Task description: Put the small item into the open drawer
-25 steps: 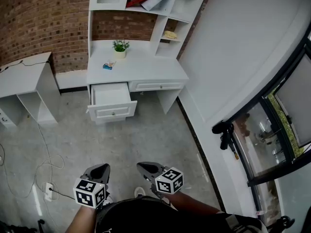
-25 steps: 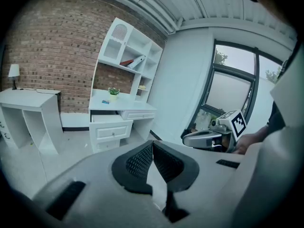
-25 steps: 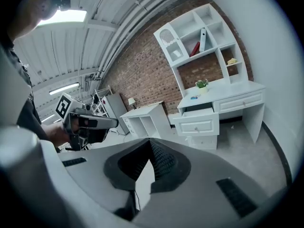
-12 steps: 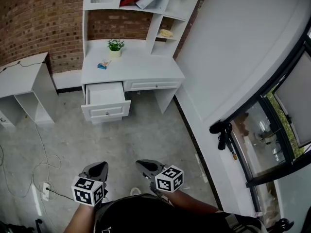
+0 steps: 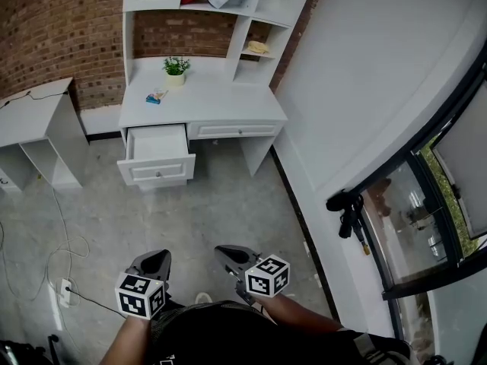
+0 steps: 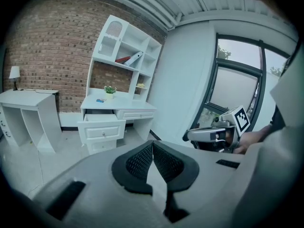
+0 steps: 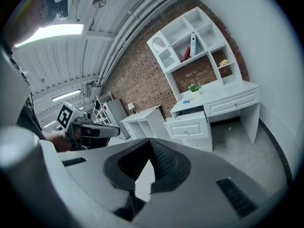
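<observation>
Blue small item (image 5: 154, 97) lies on the white table (image 5: 221, 106), just behind the open drawer (image 5: 157, 143). Your left gripper (image 5: 154, 261) and right gripper (image 5: 230, 254) hang well apart from it, fingers (image 6: 141, 161) pressed together, holding nothing.

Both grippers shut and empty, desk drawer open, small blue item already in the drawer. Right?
Wrong on the item. The head view shows the small blue item lying on the desktop beside the potted plant, not in the open drawer. Both the left gripper and the right gripper are shut and empty.
</observation>
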Action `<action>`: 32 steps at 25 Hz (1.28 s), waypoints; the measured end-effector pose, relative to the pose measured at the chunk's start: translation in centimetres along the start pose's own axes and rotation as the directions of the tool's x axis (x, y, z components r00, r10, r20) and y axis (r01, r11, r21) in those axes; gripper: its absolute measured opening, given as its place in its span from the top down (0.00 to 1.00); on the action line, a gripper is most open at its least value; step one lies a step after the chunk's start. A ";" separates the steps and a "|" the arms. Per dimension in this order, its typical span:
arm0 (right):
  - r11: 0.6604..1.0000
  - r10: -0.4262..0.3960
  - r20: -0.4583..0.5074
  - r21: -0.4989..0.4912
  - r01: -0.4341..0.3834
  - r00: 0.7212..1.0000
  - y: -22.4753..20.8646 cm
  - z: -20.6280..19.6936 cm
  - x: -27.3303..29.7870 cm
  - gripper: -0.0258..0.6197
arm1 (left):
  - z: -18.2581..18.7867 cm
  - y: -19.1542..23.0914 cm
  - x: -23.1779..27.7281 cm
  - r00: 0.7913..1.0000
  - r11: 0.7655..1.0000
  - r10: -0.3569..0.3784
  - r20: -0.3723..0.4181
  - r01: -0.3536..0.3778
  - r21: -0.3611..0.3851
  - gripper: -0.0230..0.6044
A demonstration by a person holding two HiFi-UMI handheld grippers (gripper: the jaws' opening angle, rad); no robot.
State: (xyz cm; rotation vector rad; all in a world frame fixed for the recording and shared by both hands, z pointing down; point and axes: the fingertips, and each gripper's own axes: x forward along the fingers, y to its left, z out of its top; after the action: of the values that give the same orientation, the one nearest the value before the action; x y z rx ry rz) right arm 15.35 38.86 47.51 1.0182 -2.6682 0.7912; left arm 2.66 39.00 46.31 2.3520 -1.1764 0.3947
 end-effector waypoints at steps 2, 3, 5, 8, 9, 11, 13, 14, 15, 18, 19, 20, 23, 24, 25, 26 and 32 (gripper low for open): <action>1.000 0.011 -0.003 0.004 -0.011 1.000 -0.5 0.0 -0.1 0.95 | -0.3 -0.5 0.2 1.000 1.000 0.008 -0.005 -0.008 -0.002 0.93; 1.000 0.016 -0.006 0.005 -0.016 1.000 -0.6 0.1 -0.1 0.95 | -0.3 -0.6 0.2 1.000 1.000 0.013 -0.008 -0.013 -0.001 0.93; 1.000 0.027 -0.012 0.007 -0.027 1.000 -0.8 0.1 0.1 0.95 | -0.2 -0.4 0.2 0.999 1.000 0.027 -0.016 -0.027 -0.002 0.93; 0.999 0.046 -0.026 0.005 -0.046 0.999 -0.8 0.0 0.7 0.95 | -0.1 0.6 0.1 0.998 0.998 0.055 -0.017 -0.056 -0.015 0.93; 0.999 0.050 -0.033 0.004 -0.050 0.998 -1.0 -0.1 1.0 0.95 | 0.0 1.0 0.2 0.998 0.998 0.063 -0.015 -0.063 -0.019 0.93; 0.999 0.054 -0.045 0.005 -0.054 0.998 -1.3 -0.3 2.0 0.95 | 0.1 1.9 0.4 0.997 0.997 0.070 -0.015 -0.070 -0.024 0.93; 0.999 0.054 -0.048 0.004 -0.054 0.997 -1.5 -0.1 3.0 0.95 | 0.0 2.8 0.6 0.997 0.997 0.070 -0.021 -0.070 -0.025 0.93; 0.999 0.053 -0.046 0.004 -0.053 0.998 -1.7 0.2 3.7 0.95 | 0.0 3.3 0.8 0.997 0.997 0.069 -0.027 -0.069 -0.025 0.93; 0.999 0.053 -0.043 0.004 -0.053 0.998 -1.8 0.6 4.3 0.95 | 0.1 3.9 1.1 0.997 0.997 0.067 -0.031 -0.068 -0.026 0.93; 0.999 0.052 -0.044 0.003 -0.052 0.998 -2.4 1.8 6.4 0.95 | 1.4 6.1 2.1 0.998 0.998 0.063 -0.031 -0.064 -0.028 0.93; 0.999 0.050 -0.049 0.001 -0.050 0.998 -2.7 2.2 7.1 0.95 | 2.1 7.0 2.6 0.998 0.998 0.063 -0.026 -0.064 -0.030 0.93; 0.999 0.046 -0.054 0.000 -0.046 0.997 -3.1 2.6 7.8 0.95 | 2.9 7.8 3.1 0.998 0.997 0.063 -0.019 -0.063 -0.032 0.93; 1.000 0.028 -0.064 0.006 -0.027 0.998 -4.5 4.1 10.2 0.95 | 5.3 10.5 4.5 0.998 0.998 0.056 -0.002 -0.056 -0.030 0.93; 1.000 0.023 -0.065 0.007 -0.022 0.998 -4.9 4.7 11.1 0.95 | 6.0 11.4 4.9 0.999 0.998 0.053 0.001 -0.052 -0.027 0.93; 1.000 0.019 -0.065 0.005 -0.019 0.998 -5.2 5.4 12.0 0.95 | 6.6 12.4 5.3 0.999 0.998 0.050 0.002 -0.050 -0.025 0.93; 1.000 0.016 -0.063 0.002 -0.016 0.998 -5.5 6.1 13.0 0.95 | 7.2 13.4 5.8 0.999 0.998 0.049 0.002 -0.049 -0.025 0.93; 1.000 -0.010 -0.055 -0.007 0.010 0.998 -6.9 10.1 18.5 0.95 | 10.7 18.8 8.4 1.000 1.000 0.018 0.000 -0.018 -0.023 0.93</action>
State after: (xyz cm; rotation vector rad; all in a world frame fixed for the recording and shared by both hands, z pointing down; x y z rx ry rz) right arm 6.23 18.65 48.15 0.9927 -2.6154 0.7954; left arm -7.09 17.99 46.46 2.3231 -1.1965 0.3847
